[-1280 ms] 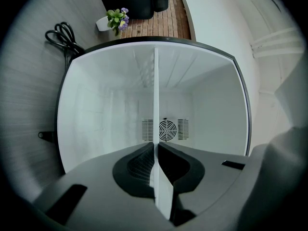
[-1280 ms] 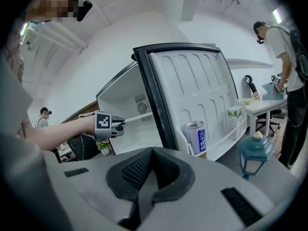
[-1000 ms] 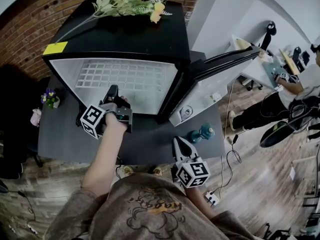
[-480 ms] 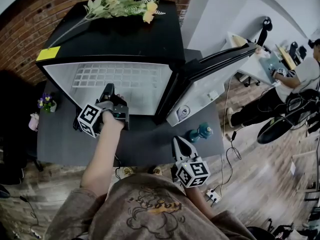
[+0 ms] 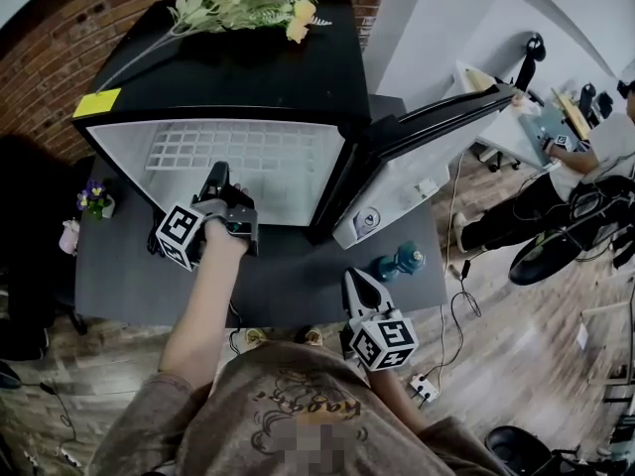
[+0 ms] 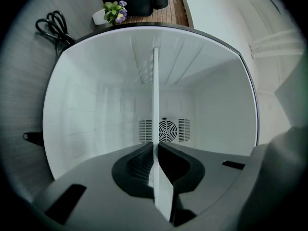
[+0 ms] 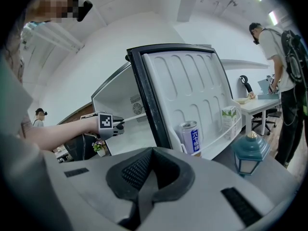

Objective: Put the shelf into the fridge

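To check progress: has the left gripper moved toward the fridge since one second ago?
No. The left gripper keeps its place against the fridge front edge, holding the shelf.

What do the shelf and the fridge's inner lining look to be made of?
Shelf: likely white-coated wire, since it shows as an open grid of thin bars and looks very thin edge-on. Fridge lining: probably moulded plastic, smooth matte white with ribs pressed into one wall.
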A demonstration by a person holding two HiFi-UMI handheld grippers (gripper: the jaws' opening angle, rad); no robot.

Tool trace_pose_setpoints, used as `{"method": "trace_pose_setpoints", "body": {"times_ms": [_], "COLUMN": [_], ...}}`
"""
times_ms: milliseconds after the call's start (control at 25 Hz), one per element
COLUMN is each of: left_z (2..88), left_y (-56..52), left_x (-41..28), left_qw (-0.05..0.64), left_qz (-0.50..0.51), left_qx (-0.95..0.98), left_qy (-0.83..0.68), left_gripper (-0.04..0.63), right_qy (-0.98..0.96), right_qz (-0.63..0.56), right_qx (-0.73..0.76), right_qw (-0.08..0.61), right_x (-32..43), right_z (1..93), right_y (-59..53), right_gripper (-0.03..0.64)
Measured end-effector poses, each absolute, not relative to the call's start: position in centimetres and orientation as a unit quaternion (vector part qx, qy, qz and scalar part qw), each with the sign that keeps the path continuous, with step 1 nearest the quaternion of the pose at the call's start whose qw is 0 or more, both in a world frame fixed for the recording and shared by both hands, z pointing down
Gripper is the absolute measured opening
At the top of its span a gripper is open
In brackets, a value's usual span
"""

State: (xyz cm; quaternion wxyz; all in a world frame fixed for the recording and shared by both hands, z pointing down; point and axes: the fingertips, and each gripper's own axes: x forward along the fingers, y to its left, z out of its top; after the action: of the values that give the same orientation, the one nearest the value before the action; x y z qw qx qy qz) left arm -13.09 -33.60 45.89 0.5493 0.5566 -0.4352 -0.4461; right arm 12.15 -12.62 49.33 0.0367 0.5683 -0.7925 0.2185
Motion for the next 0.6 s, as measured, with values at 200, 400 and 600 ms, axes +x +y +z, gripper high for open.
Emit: {"method": "trace_pose_setpoints", "body": {"times_ms": [200,400,600], "left_z": [45.7,45.7,45.5], "left_y": [-32.8,-30.6,-28.0], "left_x": [-12.5,-13.2,-14.6], "left_qw": [0.559,0.565,0.569], "left_qz": [-0.437,-0.44,-0.441], "left_qx": [0.565,0.558,0.554], "left_qy": [-0.422,-0.42,-0.418], "left_gripper": [0.048,0.048,0.048], "right_qy": [-0.801,-0.82,-0.837], "right_qz": [0.218,0.215,0.212], "right_qx": [0.557,0.529,0.501], "right_qw": [0.039,0.043,0.047], "right_x": [11.9,10.5,9.1], "right_z": [49.4,49.3,49.2], "right_y": [-13.0,-13.8,-14.5], "right_gripper": [-0.002,-0.002,-0.002]}}
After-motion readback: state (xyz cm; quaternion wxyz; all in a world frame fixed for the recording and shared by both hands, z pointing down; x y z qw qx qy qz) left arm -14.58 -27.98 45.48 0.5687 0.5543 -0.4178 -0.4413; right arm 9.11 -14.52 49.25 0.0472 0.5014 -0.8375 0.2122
